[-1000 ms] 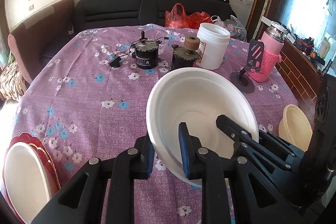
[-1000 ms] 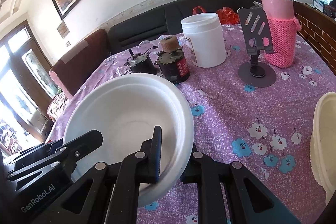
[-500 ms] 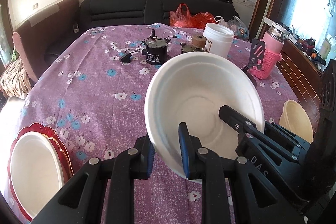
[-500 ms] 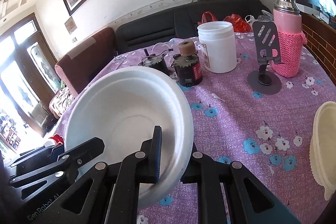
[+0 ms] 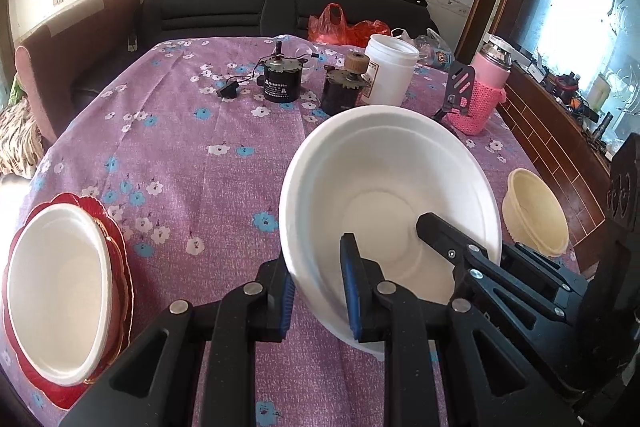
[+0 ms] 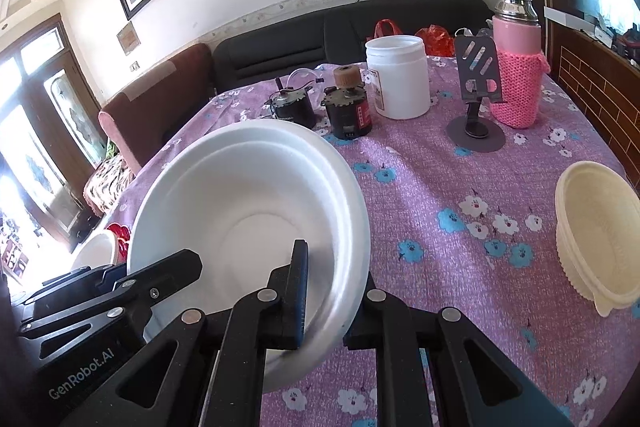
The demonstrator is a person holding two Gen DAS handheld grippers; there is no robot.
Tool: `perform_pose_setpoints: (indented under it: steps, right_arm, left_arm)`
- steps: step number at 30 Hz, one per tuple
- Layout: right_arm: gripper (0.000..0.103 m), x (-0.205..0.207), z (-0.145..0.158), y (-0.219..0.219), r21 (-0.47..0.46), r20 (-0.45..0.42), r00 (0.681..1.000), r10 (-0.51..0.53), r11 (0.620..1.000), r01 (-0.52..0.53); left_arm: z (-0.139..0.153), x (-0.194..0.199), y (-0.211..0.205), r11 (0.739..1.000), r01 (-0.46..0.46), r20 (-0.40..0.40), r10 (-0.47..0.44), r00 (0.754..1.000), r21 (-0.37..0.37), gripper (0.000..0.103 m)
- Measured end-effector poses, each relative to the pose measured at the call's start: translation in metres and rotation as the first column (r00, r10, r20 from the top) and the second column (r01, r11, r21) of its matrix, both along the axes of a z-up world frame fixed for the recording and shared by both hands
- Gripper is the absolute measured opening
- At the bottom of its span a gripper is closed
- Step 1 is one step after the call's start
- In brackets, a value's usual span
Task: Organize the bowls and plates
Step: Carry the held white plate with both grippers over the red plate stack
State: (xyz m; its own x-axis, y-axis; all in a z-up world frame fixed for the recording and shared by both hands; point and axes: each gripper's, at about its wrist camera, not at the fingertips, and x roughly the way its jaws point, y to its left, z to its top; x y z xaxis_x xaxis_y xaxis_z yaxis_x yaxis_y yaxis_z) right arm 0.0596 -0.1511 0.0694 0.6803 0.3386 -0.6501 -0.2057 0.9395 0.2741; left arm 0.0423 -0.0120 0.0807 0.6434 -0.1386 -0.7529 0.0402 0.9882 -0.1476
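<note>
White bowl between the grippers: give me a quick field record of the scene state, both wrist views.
held item: white foam bowl, lifted off the table and tilted
left gripper: shut on the bowl's near rim
right gripper: shut on the bowl's right rim
stack at left: white bowl resting on red plates
cream bowl: on the tablecloth, right side, untouched
far clutter: two small motors, white jar, phone stand, pink flask
</note>
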Motion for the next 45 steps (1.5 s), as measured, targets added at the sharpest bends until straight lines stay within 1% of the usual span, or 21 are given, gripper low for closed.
perform_pose_setpoints:
  steps: [6,12,19,26,34,45]
  right_arm:
    - [0.013,-0.024,0.0,0.001,-0.008,-0.002,1.0,-0.009,1.0,0.009]
    - [0.013,-0.046,0.0,0.008,-0.015,-0.008,1.0,-0.004,1.0,0.004]
    - [0.013,-0.065,-0.004,0.019,-0.018,-0.023,1.0,0.002,1.0,-0.002]
    - [0.014,-0.09,-0.004,0.037,-0.09,-0.001,1.0,0.011,0.996,-0.011]
    - [0.014,-0.107,-0.009,0.049,-0.069,-0.035,0.999,0.04,0.997,-0.043]
    - [0.014,-0.133,-0.008,0.08,-0.067,-0.037,0.993,0.11,0.991,-0.112]
  left_arm:
    - [-0.001,-0.02,0.004,1.0,0.008,-0.006,-0.008,1.0,-0.03,0.02]
    - [-0.001,-0.039,0.01,1.0,0.01,-0.002,-0.01,1.0,-0.029,0.02]
    - [-0.01,-0.055,0.024,0.999,0.007,-0.031,-0.009,0.999,-0.052,0.02]
    - [-0.017,-0.074,0.036,0.997,0.005,-0.059,-0.009,0.998,-0.074,0.02]
    - [-0.017,-0.101,0.05,0.998,0.013,-0.064,-0.017,0.998,-0.069,0.02]
    - [-0.015,-0.139,0.079,0.998,-0.013,-0.046,0.01,0.999,-0.066,0.02]
